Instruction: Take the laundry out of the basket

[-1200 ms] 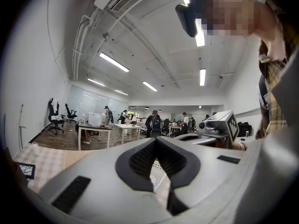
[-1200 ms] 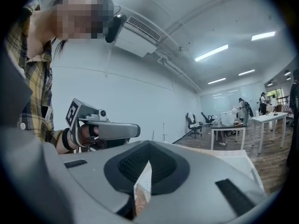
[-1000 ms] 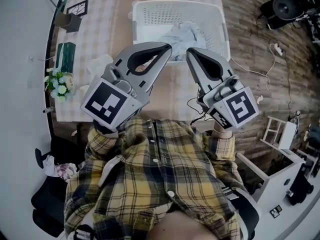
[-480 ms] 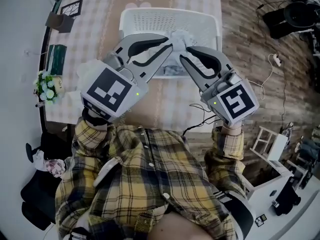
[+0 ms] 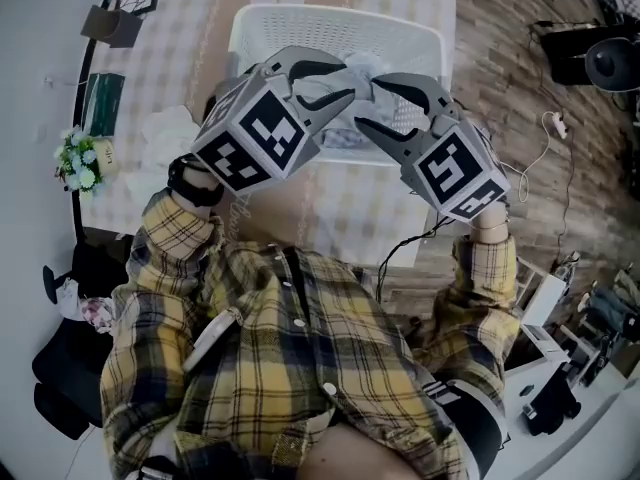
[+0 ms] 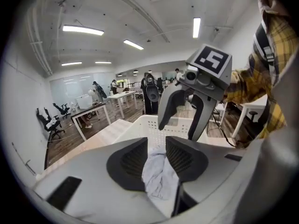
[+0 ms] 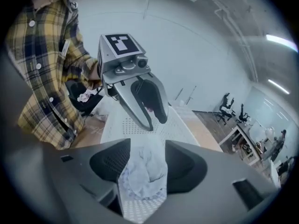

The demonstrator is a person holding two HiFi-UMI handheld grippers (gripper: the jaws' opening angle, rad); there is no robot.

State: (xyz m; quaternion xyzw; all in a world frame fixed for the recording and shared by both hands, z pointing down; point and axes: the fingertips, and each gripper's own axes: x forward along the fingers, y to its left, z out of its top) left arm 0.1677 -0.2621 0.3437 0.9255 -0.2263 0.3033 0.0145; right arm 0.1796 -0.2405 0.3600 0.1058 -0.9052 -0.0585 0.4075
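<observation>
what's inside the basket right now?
A crumpled pale cloth sits in the basket, between the jaws of the left gripper and the right gripper, which have just been opening. They cover the middle; anything beneath cannot be seen.

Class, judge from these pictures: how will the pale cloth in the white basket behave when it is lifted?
Probably floppy: the pale cloth lies crumpled in soft folds in the white basket, so it should sag and drape when lifted. Likely light for its bulk, since the fabric looks thin.

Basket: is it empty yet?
No, a crumpled pale cloth lies inside the white basket.
</observation>
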